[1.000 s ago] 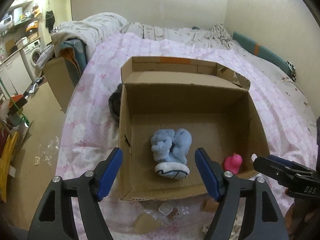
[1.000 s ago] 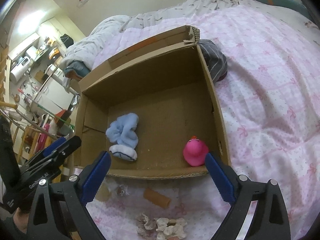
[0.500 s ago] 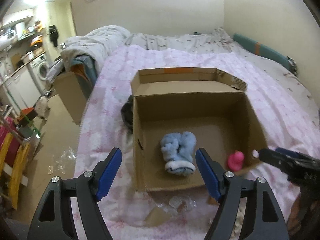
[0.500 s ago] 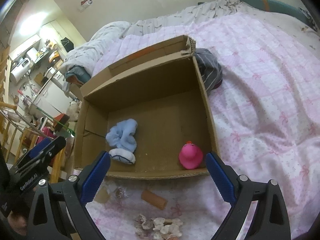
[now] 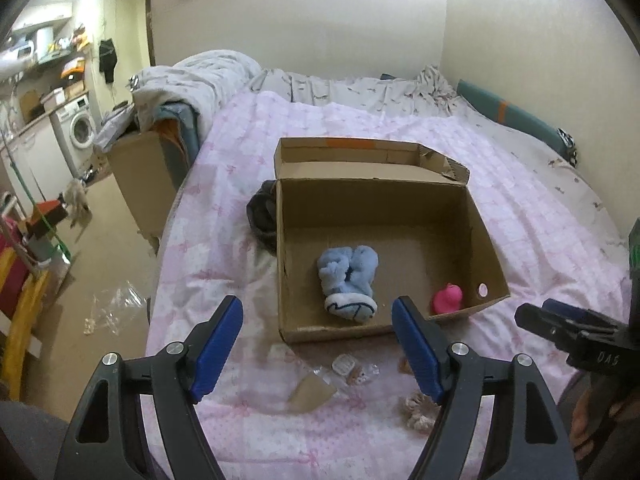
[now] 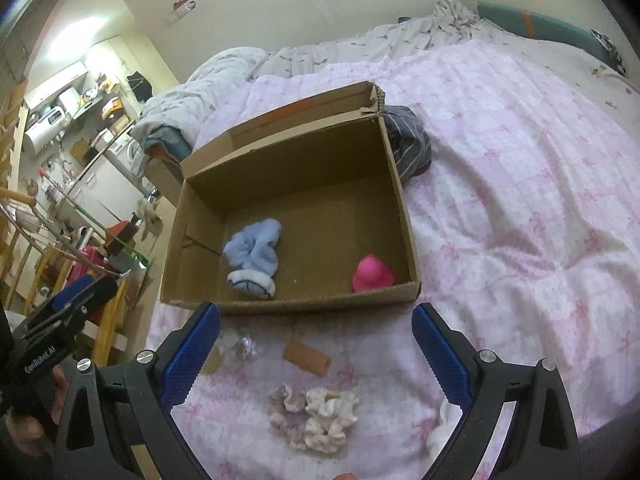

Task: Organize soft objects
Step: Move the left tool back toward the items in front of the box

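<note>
The scrunchie pile [image 6: 316, 416] on the bed's near edge, just before the cardboard box [image 6: 288, 304], looks light, limp and compressible; pinch a bunched fold at its centre. Count: one blue sock bundle [image 6: 254, 258] and one pink duck [image 6: 372, 274] inside the box, one cardboard tube [image 6: 306, 358] outside. The left hand-held gripper [image 5: 318, 344] and right hand-held gripper [image 6: 316, 354] both stand wide and empty.

- Pink duck [image 5: 447, 298]: its lower half sits behind the near wall of the cardboard box [image 5: 384, 200] in the left wrist view.
- Dark striped cloth [image 6: 408, 146]: mostly hidden behind the box's far corner, at 1 o'clock from the box.
- White soft item [image 6: 442, 428]: at 5 o'clock, cut off behind the right gripper's finger; kind unclear.
- Clear plastic bits [image 5: 352, 368]: too small to identify.
</note>
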`<move>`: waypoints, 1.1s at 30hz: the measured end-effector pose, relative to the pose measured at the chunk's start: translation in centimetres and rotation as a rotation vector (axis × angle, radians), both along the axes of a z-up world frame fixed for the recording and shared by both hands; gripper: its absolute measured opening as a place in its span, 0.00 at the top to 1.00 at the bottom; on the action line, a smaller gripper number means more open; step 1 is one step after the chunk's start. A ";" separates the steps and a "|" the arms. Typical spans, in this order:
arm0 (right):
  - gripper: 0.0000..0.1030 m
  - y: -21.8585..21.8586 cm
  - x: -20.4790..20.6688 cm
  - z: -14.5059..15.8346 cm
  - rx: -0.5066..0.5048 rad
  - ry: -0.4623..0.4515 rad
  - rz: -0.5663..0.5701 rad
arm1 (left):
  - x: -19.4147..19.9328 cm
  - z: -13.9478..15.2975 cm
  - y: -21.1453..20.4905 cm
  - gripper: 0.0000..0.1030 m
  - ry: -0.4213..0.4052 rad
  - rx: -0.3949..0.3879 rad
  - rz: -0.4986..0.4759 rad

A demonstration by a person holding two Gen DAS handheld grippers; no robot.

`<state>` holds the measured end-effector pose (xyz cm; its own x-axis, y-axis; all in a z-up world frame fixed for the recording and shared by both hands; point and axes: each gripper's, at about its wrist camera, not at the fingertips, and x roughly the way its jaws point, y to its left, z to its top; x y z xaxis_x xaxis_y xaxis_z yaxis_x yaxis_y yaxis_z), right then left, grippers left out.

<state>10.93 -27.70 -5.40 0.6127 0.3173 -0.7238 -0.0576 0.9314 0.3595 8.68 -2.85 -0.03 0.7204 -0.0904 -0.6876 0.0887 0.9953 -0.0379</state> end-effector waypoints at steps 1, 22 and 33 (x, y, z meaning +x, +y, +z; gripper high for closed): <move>0.01 0.1 -0.3 0.1 -0.005 -0.003 0.002 | -0.3 0.0 0.2 0.27 0.005 -0.003 0.013; 0.00 -1.0 -2.5 -0.9 0.000 0.060 -0.056 | -0.1 -7.6 8.2 0.27 0.267 -0.091 0.247; 0.00 -0.4 -1.7 -2.3 -0.001 0.124 -0.058 | 1.9 -12.7 2.9 0.53 0.377 -0.103 0.144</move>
